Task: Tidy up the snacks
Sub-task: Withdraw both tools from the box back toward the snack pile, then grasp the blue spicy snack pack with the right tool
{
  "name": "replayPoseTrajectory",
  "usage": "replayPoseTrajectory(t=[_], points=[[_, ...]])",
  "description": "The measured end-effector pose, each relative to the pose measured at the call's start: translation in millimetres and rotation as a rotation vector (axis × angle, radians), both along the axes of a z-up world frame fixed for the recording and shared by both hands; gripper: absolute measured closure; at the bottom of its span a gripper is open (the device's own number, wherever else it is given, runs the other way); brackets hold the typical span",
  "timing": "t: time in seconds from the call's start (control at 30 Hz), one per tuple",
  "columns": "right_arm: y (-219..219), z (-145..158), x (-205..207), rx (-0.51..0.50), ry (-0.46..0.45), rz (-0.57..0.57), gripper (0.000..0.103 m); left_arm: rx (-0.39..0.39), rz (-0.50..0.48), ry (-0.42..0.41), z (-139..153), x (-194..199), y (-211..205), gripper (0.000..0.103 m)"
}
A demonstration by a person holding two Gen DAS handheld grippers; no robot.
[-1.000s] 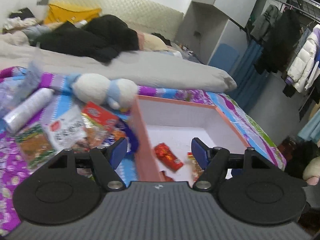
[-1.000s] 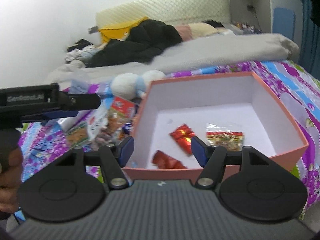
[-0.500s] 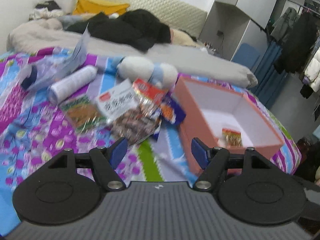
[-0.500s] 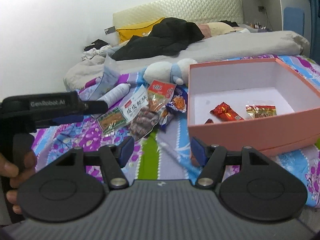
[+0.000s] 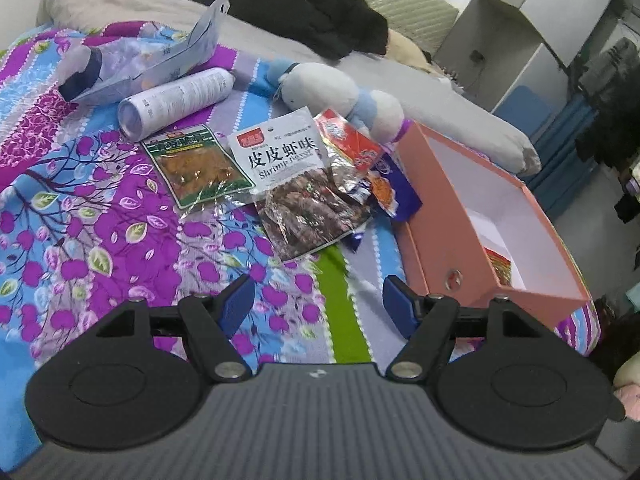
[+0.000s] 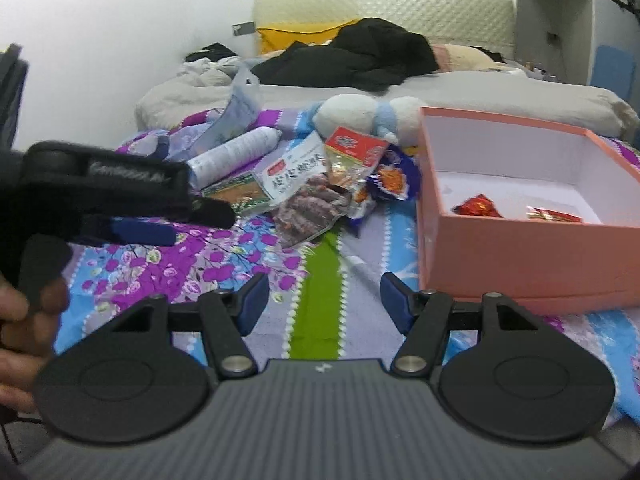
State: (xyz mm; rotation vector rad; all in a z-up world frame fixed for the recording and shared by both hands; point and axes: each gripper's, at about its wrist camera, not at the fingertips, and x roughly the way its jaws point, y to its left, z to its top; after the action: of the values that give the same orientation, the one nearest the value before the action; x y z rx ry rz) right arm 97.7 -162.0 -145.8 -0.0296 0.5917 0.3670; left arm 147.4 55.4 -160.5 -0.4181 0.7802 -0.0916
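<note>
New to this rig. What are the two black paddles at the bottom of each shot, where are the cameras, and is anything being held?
There is no robot arm: a person carries a handheld claw in each hand, and a fisheye camera on each looks forward along its two blue-tipped fingers.

The left wrist view shows the left claw; the right wrist view shows the right claw, with the left one and the hand holding it at its left edge.

On the patterned bedspread lie a pile of snack packets, a white tube, a plush toy and a pink box with a few snacks already inside.

Neither claw holds anything: the left claw's jaws are opening, the right claw's are closing, both on empty air.
</note>
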Motion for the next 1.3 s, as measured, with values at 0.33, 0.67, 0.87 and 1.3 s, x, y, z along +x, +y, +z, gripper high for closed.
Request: replayPoseTrajectory(t=[0.33,0.67,0.87,1.3], points=[[32.3,-29.2,56.6,-0.065,0.003,-0.006,0.045,-0.104,0.032,0.090,-23.3,82.7,7.7,0.014],[47.2,-67.8,110.3,-0.124,0.039,-0.075,0.063,-0.088,0.016,0.158,-44.3,165.4,-1.2,0.005],[50.1,-82.7,136.0,-0.162,0.036,-0.078,0.063,-0.096,0.028,0.188,-61.7,193.9,-9.4,0.005],[53.9,-93.5,160.4,-0.172,-0.004,-0.038,0.064,0.070,0.044,0.222,-76.9,216.4,-23.6,0.026]])
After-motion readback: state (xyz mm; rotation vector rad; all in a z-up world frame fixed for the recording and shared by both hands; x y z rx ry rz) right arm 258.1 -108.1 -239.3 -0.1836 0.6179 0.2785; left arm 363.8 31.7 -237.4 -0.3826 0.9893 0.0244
